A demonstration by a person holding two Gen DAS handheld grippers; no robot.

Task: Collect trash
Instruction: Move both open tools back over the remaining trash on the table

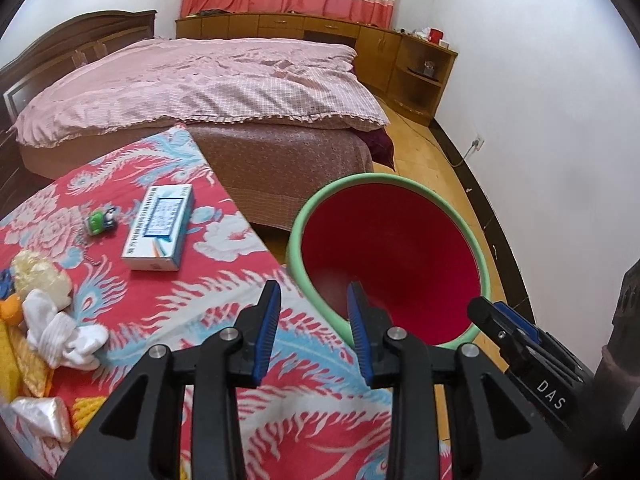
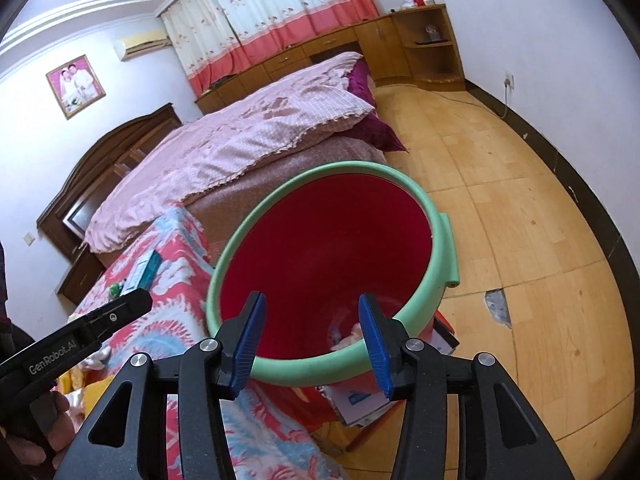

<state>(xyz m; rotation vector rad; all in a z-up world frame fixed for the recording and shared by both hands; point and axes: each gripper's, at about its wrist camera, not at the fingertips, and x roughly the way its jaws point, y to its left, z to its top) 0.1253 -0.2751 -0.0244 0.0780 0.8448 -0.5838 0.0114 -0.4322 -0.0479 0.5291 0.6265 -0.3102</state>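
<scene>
A red bin with a green rim (image 1: 304, 216) stands against the right edge of the table with the red floral cloth (image 1: 180, 300). My left gripper (image 1: 314, 286) hangs open and holds nothing, above where the cloth meets the bin's rim. On the cloth lie a white and blue box (image 1: 160, 228), a small green toy (image 1: 100, 222), a crumpled white tissue (image 1: 60, 332), a yellowish plastic wad (image 1: 40, 276) and a silvery wrapper (image 1: 40, 416). My right gripper (image 2: 312, 298) is open and empty over the bin's near rim (image 2: 320, 368). Pale scraps (image 2: 352, 330) lie at the bin's bottom.
A bed with a pink quilt (image 1: 208, 80) stands behind the table and bin. Wooden cabinets (image 1: 400, 52) line the far wall. Booklets (image 2: 360, 400) lie on the floor under the bin. A wood floor (image 2: 520, 200) with a broken patch (image 2: 498, 308) stretches to the right.
</scene>
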